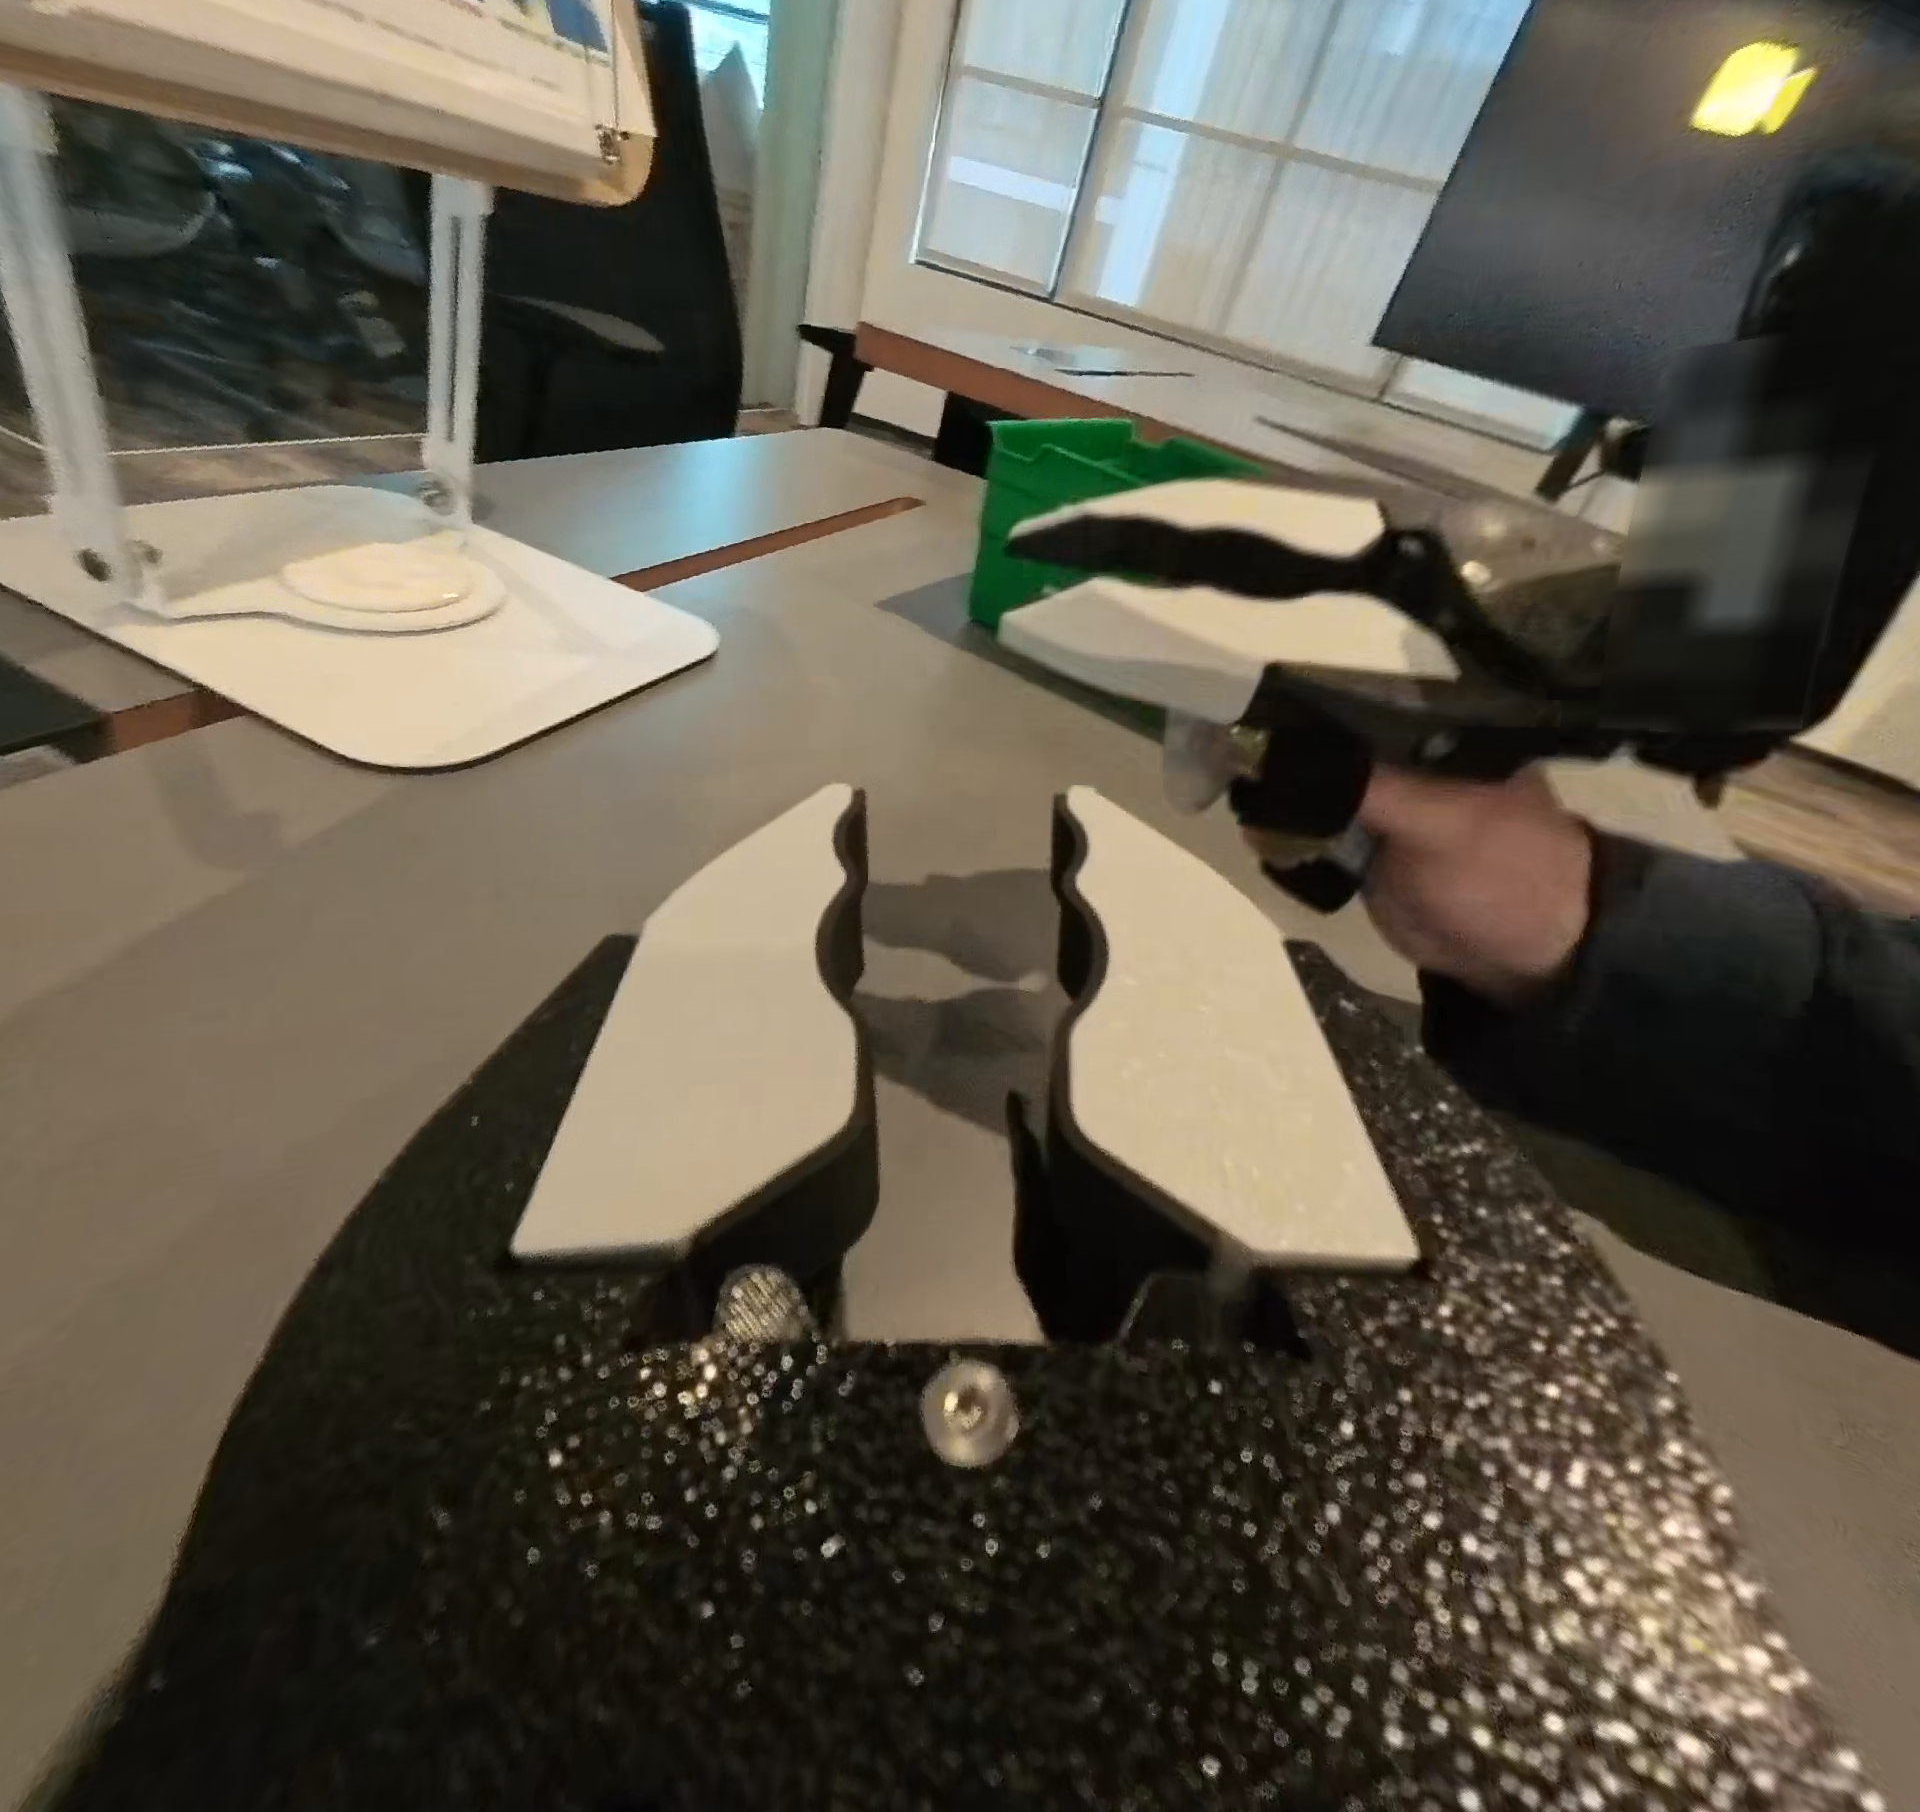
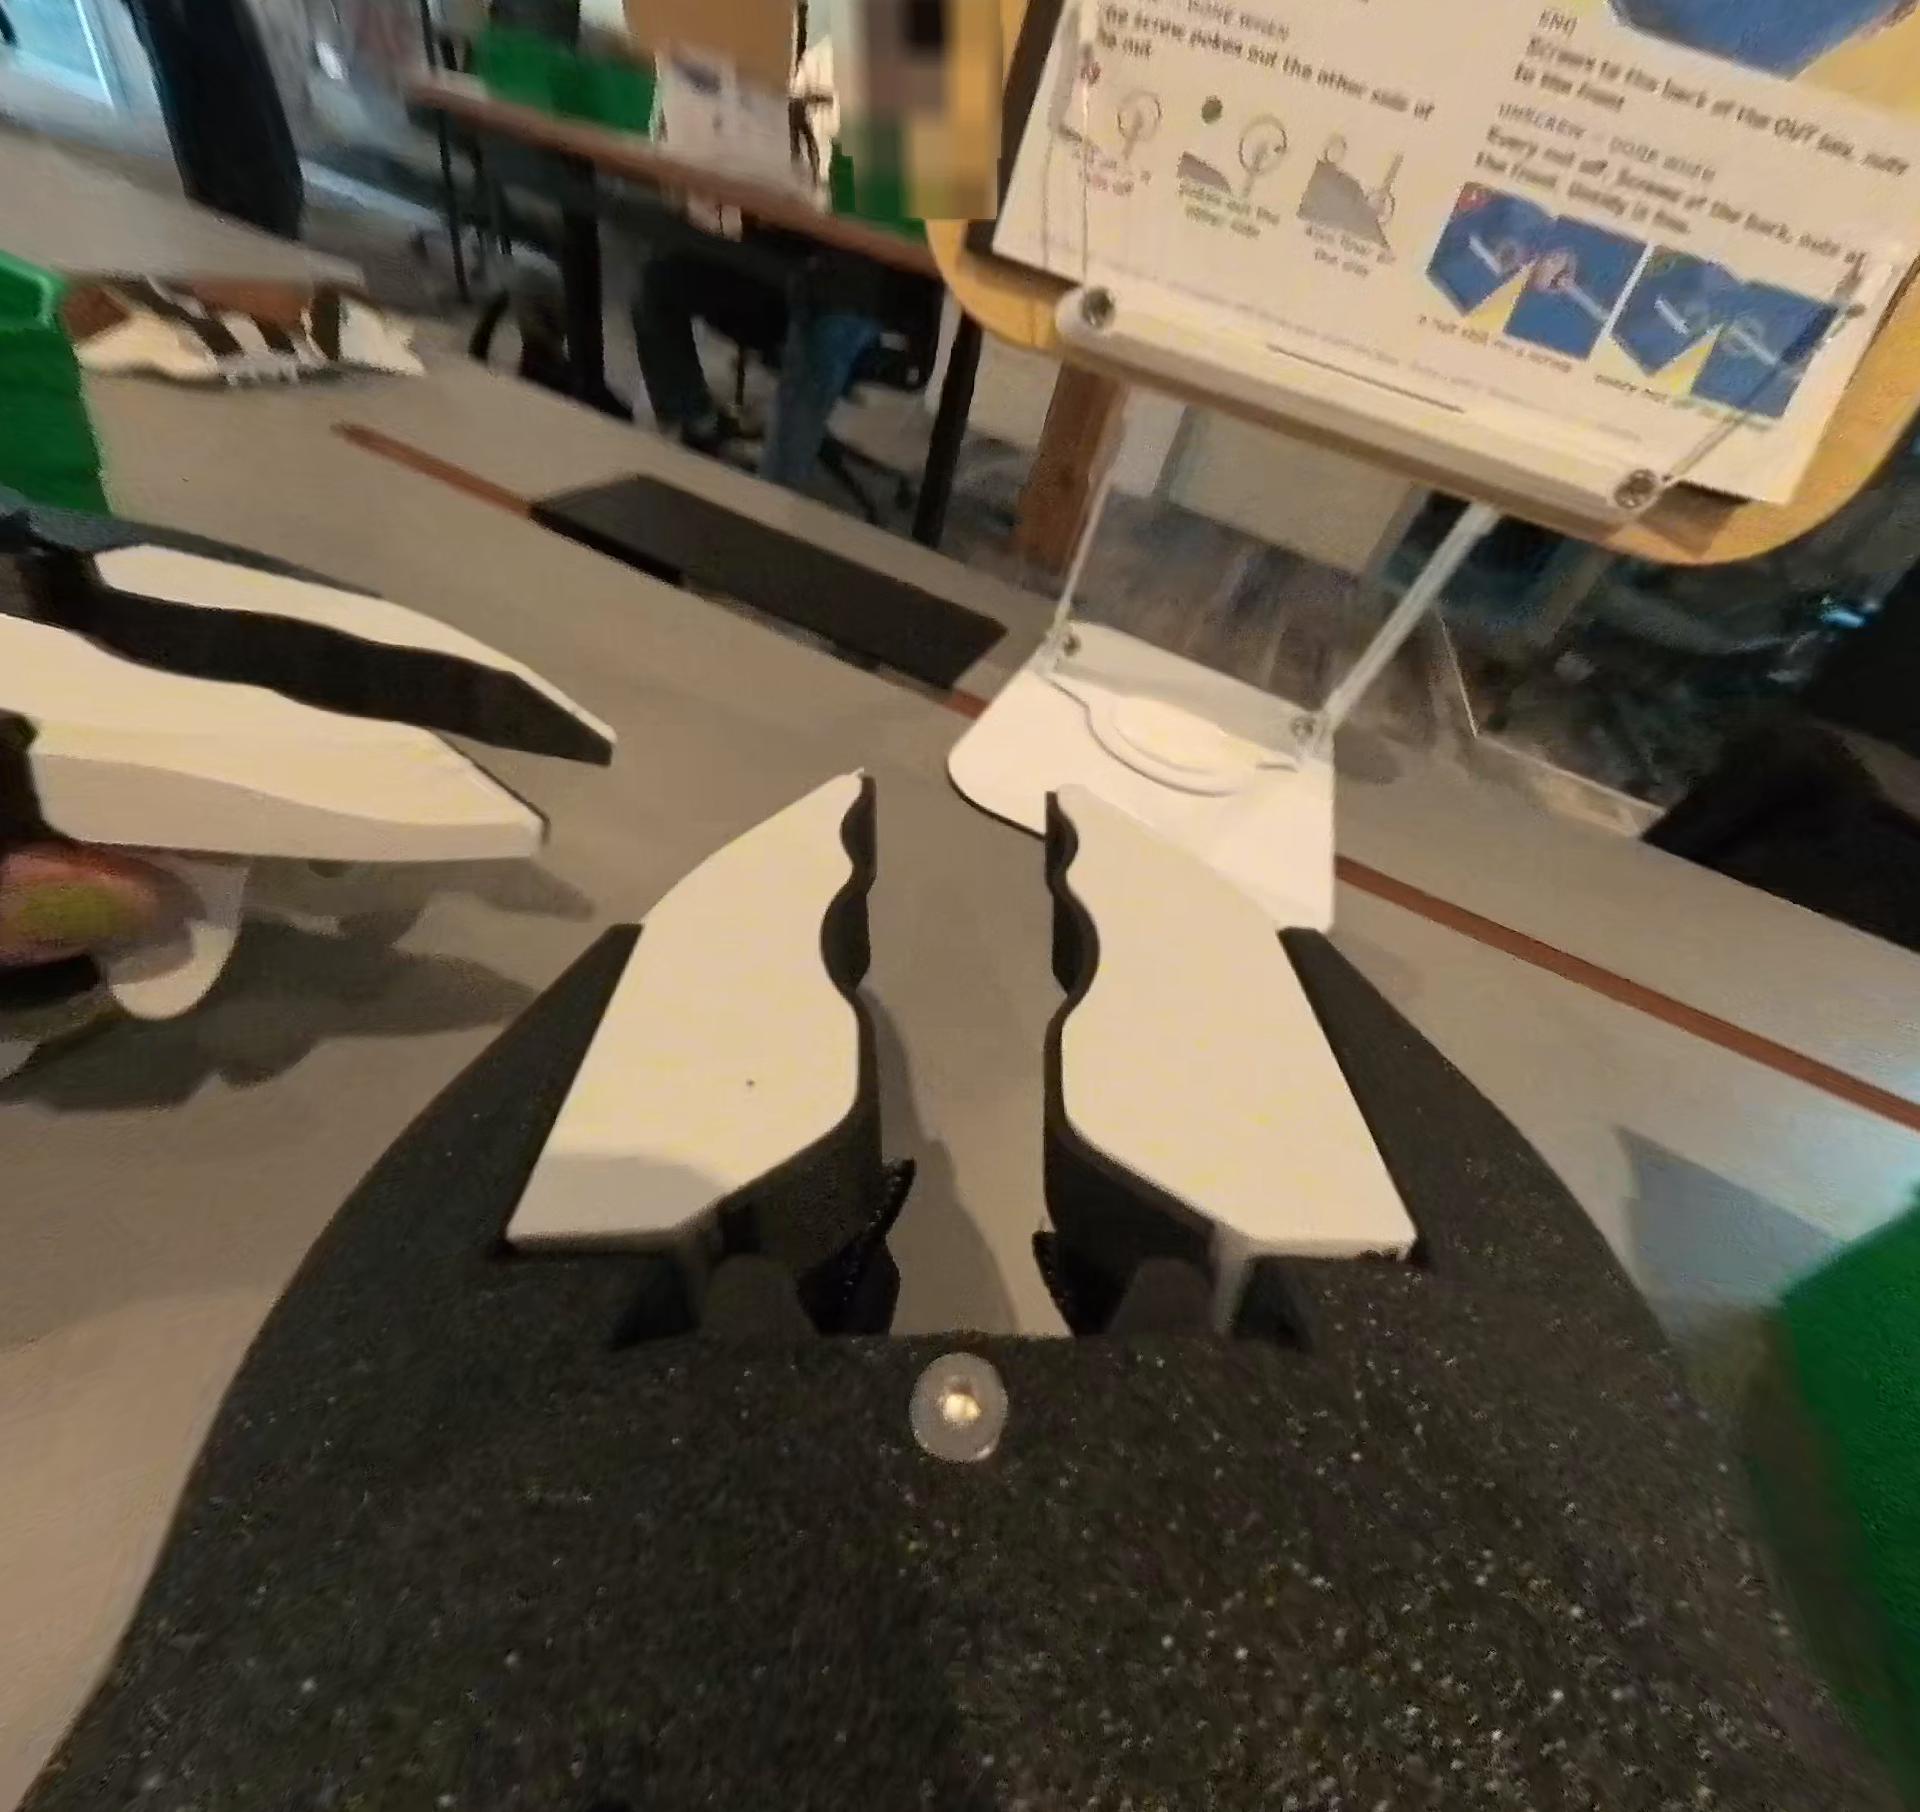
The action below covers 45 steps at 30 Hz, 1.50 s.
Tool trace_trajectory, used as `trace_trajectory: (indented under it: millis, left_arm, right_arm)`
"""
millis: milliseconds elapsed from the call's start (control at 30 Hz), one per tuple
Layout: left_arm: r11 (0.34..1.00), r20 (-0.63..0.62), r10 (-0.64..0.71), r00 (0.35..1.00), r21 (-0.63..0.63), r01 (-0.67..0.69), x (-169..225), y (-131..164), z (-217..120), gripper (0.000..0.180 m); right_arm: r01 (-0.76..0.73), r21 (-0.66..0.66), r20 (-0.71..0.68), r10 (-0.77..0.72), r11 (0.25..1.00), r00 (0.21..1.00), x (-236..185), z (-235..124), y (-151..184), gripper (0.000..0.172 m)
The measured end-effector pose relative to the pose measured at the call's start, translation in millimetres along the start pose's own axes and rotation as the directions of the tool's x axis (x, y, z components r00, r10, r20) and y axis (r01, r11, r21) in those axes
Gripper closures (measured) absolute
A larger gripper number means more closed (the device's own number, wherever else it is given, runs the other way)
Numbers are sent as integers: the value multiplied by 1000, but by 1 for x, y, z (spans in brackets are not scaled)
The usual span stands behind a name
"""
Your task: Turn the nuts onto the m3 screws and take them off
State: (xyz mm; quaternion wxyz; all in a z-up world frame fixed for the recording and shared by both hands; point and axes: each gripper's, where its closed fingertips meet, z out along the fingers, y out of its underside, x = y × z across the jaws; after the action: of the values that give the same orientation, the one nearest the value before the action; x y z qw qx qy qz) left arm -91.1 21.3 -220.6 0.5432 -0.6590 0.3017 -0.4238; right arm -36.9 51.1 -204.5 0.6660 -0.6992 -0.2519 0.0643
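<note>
1. My left gripper (image 1: 956, 817) stands with its white-faced, black-padded fingers parted, and between them I see only bare grey tabletop (image 1: 468, 889) and my own shadow. Nothing is in its grasp.

2. My right gripper (image 2: 958, 806) is in the same case: its jaws are apart with only table surface between the pads.

3. Taking the green plastic bin (image 1: 1049, 474) as my landmark, my right gripper hangs just on the near side of it, turned sideways so its fingers (image 1: 1195, 526) cross in front of the bin's face. My left gripper is nearer me than the bin and well to its left. My hand (image 1: 1475, 889) wraps the right gripper's black handle on the near right of the bin.

4. Far to the left of the bin stands the white flat-based stand with a tilted wooden instruction board (image 1: 343, 650), well clear of both grippers.

5. The nuts and M3 screws do not show in either view. I judge they lie inside the green bin, but its contents are hidden from here and I cannot tell.

6. The step in hand, as I read it, is a reach with both grippers bare: either the very start of a cycle or the gap between one screw and the next. No threading is under way.

7. The next move calls for bringing one gripper over the bin's open top and pinching a screw by its shank, then fetching a nut with the other. Such small parts will want a fingertip grip, squarely aligned.
</note>
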Motion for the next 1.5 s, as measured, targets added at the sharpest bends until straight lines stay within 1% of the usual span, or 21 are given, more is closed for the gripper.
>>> trace_trajectory:
  millis: [100, 200, 300, 400, 533, 633, 733, 800, 833, 867, 900, 933, 967, 1033, 1067, 1133, 1200, 1267, 1367, 1467, 1500]
  left_arm:
    - [999, 27, 36, 999, -6, -35, -2, 0, 0, 148]
    - [997, 77, 77, 994, 2, -78, -7, -4, -1, 141]
    - [988, 124, 148, 981, 22, -152, -8, -15, -5, 135]
    - [978, 144, 197, 970, 39, -205, 4, -32, -14, 135]
    - [973, 150, 214, 965, 55, -224, 39, -70, -34, 138]
    - [972, 187, 215, 959, 60, -229, 61, -98, -66, 140]
    - [969, 286, 203, 936, 79, -234, 63, -124, -118, 144]
    - [965, 404, 222, 887, 37, -258, 46, -135, -162, 159]
    - [961, 467, 253, 847, -19, -277, 33, -137, -185, 164]
    - [945, 513, 320, 796, -109, -310, 19, -137, -208, 168]
    - [912, 534, 410, 739, -224, -343, 2, -134, -228, 169]
    - [864, 502, 499, 707, -349, -362, -14, -126, -243, 169]
    - [808, 430, 560, 708, -470, -355, -28, -113, -254, 169]
    - [670, 255, 616, 745, -667, -325, -54, -82, -271, 162]
    - [583, 152, 628, 764, -742, -332, -65, -66, -278, 159]
    - [409, -41, 611, 791, -839, -360, -83, -36, -288, 154]
    - [253, -194, 561, 805, -885, -390, -95, -14, -294, 152]
    - [142, -310, 499, 809, -892, -429, -103, 2, -296, 154]
    - [16, -420, 405, 812, -885, -466, -116, 23, -301, 152]
    - [-69, -498, 321, 805, -860, -505, -129, 42, -306, 153]
    - [-110, -523, 303, 797, -849, -516, -135, 47, -310, 152]
  right_arm:
    - [8, 93, 15, -10, 996, 1000, -13, 2, 4, 142]
    - [25, 173, 25, -30, 985, 999, -15, -2, -5, 144]
    - [-8, 176, 55, -2, 984, 998, -17, -4, -3, 145]
    - [-31, 194, 78, 16, 981, 997, -18, -6, -5, 147]
    - [-28, 205, 104, 7, 978, 995, -22, -6, -6, 151]
    - [-21, 212, 123, -6, 977, 992, -26, -8, -7, 154]
    - [-22, 225, 142, -10, 974, 990, -30, -11, -10, 156]
    - [-29, 233, 155, -8, 972, 988, -32, -12, -11, 157]
    - [-32, 234, 158, -6, 972, 987, -33, -12, -11, 157]
    - [-34, 235, 163, -5, 971, 987, -33, -12, -11, 158]
    - [-37, 237, 167, -3, 971, 986, -33, -12, -11, 158]
    - [-41, 237, 172, 0, 971, 985, -34, -12, -12, 159]
    - [-47, 237, 180, 4, 970, 984, -34, -12, -11, 159]
    - [-56, 237, 194, 10, 970, 981, -36, -11, -12, 159]
    - [-57, 237, 198, 10, 970, 980, -36, -10, -12, 159]
    - [-57, 237, 205, 7, 970, 979, -37, -10, -12, 159]
    - [-53, 239, 208, 2, 970, 978, -38, -10, -12, 159]
    - [-48, 237, 213, -4, 970, 977, -39, -9, -12, 159]
    - [-39, 234, 219, -13, 971, 976, -41, -8, -11, 159]
    - [-32, 227, 226, -21, 973, 974, -43, -6, -10, 159]
    - [-31, 223, 229, -21, 974, 973, -44, -5, -9, 159]
